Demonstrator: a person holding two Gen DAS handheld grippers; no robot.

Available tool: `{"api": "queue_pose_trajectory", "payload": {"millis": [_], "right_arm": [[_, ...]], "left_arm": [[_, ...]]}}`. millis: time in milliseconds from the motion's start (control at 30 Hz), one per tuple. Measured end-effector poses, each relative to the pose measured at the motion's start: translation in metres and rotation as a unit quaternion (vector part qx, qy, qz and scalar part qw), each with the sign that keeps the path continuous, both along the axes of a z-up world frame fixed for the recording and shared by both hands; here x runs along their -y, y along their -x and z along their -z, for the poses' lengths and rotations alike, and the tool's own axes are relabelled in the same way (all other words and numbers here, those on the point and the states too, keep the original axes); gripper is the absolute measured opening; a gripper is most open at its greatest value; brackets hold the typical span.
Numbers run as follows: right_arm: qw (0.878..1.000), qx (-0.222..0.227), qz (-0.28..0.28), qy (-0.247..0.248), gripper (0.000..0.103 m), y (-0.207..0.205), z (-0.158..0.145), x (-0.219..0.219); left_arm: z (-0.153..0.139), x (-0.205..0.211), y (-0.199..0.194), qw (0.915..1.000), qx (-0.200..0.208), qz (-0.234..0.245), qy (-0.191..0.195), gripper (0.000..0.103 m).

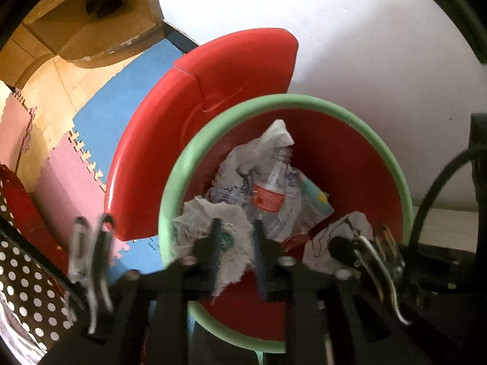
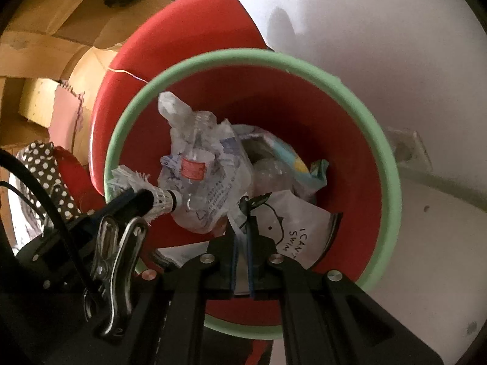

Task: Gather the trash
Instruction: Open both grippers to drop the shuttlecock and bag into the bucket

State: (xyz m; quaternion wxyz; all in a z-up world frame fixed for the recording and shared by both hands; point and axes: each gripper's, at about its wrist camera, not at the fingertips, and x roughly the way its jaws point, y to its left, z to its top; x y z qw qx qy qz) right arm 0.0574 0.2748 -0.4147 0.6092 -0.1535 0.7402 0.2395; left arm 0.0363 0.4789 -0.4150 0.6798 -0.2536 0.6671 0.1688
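Red plastic lined with a pale green rim makes up the round bin (image 2: 392,164), which stands open-mouthed below both grippers, its red hinged lid (image 1: 231,70) tipped back against the white wall (image 1: 365,30). Inside, a crushed clear plastic bottle (image 1: 271,188) with a red label lies with its long axis running from the bin's near rim toward the far rim, neck pointing at the far side, wrapped in a crinkled see-through bag (image 2: 207,188). The left gripper (image 1: 236,243) hangs over the near-left part of the rim with its jaws partly apart; a worn shuttlecock (image 1: 219,237), its frayed white feathers fanned toward the left rim, sits between the fingers (image 1: 216,237), and whether the pads press on it cannot be told. In the right wrist view its banded skirt and black tip point toward the bin's middle. The right gripper (image 2: 242,222) points down over the near rim, its jaws closed to a thin gap on a sheet of white paper (image 2: 286,228) printed with a black cartoon drawing and lettering, which spreads flat toward the near-right wall. A pale blue and yellow wrapper (image 2: 304,164) lies crumpled behind the bottle. Blue and pink foam mats (image 1: 100,127) cover the floor beside the bin.
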Motion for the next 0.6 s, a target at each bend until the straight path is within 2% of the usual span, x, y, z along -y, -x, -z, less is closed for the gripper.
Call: {"api": "queue_pose_trajectory", "payload": {"millis": [33,167,233,300,367,433,533,600], "right_arm": [[1.000,0.000,0.004,0.000,0.006,-0.001,0.001,0.001],[1.000,-0.009,0.028,-0.012,0.012,-0.005,0.000,0.007],[0.999,-0.019,0.044,-0.020,0.014,-0.006,0.003,0.012],[0.997,-0.037,0.064,-0.031,0.026,-0.007,0.006,0.015],[0.994,-0.061,0.083,-0.039,0.054,-0.005,0.011,0.018],[0.993,-0.064,0.085,-0.044,0.068,0.000,0.011,0.018],[0.995,-0.048,0.065,-0.054,0.080,0.010,0.005,0.014],[0.997,-0.033,0.040,-0.051,0.082,0.016,0.000,0.009]], "left_arm": [[0.000,-0.002,0.001,1.0000,0.000,-0.003,0.000,0.039],[-0.008,-0.014,0.006,0.9999,0.004,-0.012,-0.002,0.049],[-0.017,-0.020,0.010,0.9998,0.013,-0.014,-0.002,0.060],[-0.028,-0.027,0.015,0.9997,0.019,-0.014,-0.008,0.062],[-0.035,-0.035,0.018,0.9996,0.021,-0.017,-0.011,0.062],[-0.042,-0.045,0.025,0.9993,0.019,-0.025,-0.017,0.062],[-0.049,-0.058,0.035,0.9986,0.013,-0.040,-0.031,0.062],[-0.055,-0.063,0.039,0.9981,0.011,-0.046,-0.038,0.063]]}}
